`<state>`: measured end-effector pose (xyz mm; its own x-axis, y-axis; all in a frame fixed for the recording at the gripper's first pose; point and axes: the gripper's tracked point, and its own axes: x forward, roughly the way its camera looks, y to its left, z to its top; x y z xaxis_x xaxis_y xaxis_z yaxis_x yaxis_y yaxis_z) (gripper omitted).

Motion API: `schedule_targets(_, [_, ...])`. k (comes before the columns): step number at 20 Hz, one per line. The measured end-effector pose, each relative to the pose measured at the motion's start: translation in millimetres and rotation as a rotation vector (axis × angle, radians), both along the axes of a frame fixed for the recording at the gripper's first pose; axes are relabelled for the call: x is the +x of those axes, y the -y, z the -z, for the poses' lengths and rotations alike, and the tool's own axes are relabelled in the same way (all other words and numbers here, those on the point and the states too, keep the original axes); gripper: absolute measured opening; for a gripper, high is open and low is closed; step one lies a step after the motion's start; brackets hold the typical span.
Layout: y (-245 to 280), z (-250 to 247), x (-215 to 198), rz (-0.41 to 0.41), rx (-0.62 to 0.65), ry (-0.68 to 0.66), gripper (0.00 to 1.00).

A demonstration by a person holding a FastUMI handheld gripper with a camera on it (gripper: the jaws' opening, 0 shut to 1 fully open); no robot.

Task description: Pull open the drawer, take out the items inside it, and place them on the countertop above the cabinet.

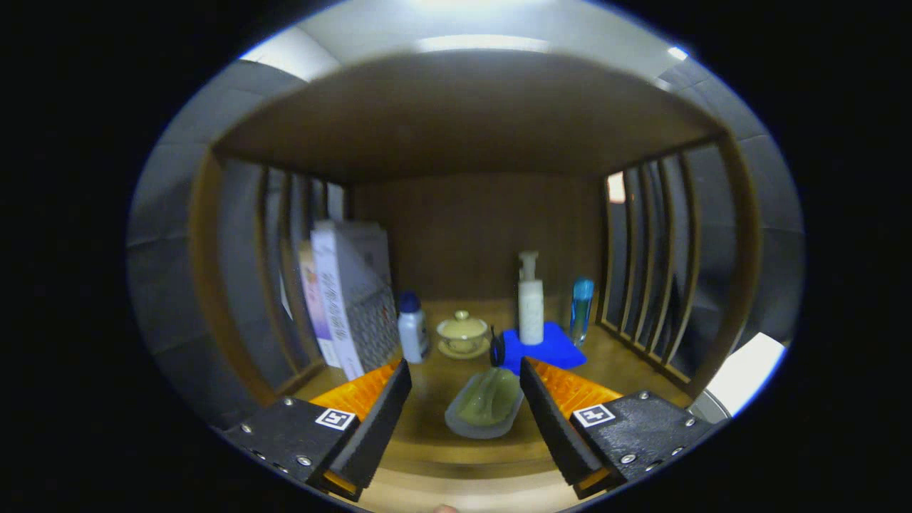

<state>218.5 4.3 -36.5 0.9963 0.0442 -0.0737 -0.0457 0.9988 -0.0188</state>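
Two fingers of the gripper [464, 399] stood wide apart, empty; lunging might have shoved the pale green oval dish [486, 410] into the lidded ceramic cup [462, 334].

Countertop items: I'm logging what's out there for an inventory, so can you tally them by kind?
Bottles: 3 (white pump bottle, small white bottle with blue cap, clear blue bottle)
Books or boxes standing upright: 2
Lidded ceramic cup on saucer: 1
Blue cloth: 1
Pale green oval dish: 1, between the open jaws
Total: 8
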Motion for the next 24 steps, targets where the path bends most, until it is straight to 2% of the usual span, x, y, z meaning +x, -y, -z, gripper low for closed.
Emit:
schedule_targets(1, [-2,-17,-32,-0.007,0.003,0.072,0.95])
schedule_targets(3, [-11,-33,-96,-0.045,-0.006,0.165,0.94])
schedule_targets(5, [-23,-31,-149,-0.092,-0.042,0.203,0.94])
schedule_targets(9, [-41,9,-217,-0.118,-0.071,0.194,0.95])
schedule_targets(13, [-43,74,-236,-0.122,-0.098,0.099,0.95])
schedule_targets(16, [-30,110,-237,-0.084,-0.096,0.053,0.95])
schedule_targets(24, [11,172,-217,-0.013,-0.086,-0.038,0.95])
